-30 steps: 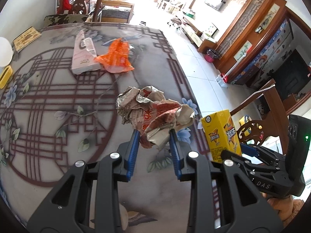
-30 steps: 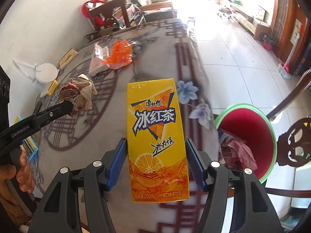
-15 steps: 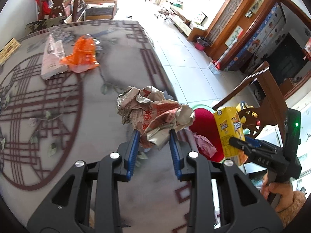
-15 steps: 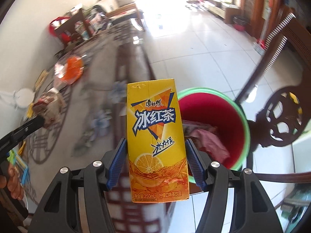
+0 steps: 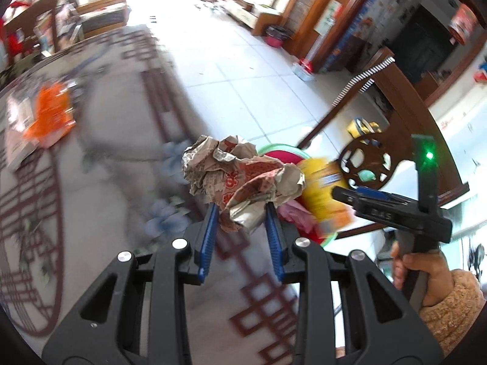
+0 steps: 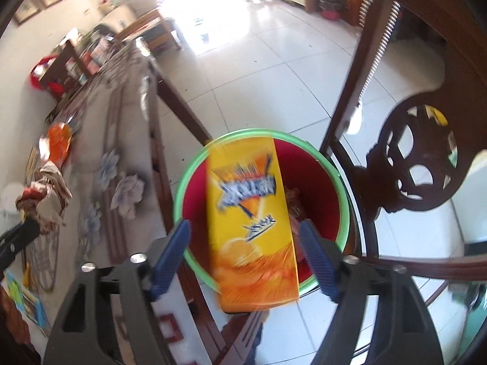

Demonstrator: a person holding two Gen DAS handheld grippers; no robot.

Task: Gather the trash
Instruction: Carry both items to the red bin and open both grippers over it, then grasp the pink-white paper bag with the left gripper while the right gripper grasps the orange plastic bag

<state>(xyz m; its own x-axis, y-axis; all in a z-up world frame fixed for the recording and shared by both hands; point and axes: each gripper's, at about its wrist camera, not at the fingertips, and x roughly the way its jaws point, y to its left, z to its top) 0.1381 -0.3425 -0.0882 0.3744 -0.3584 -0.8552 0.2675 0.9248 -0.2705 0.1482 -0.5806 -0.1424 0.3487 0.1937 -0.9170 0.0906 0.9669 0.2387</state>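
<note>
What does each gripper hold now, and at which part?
The left gripper clamps the crumpled paper wad at its lower end. The right gripper is open; the yellow drink carton sits between its fingers, gaps on both sides, over the red bin.

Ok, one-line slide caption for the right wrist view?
Right gripper open, yellow drink carton motion-blurred between its spread fingers over the green-rimmed red bin beside the table.

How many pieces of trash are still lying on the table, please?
2: an orange wrapper and a pale packet beside it, at the table's far end. Blur could hide more.
</note>
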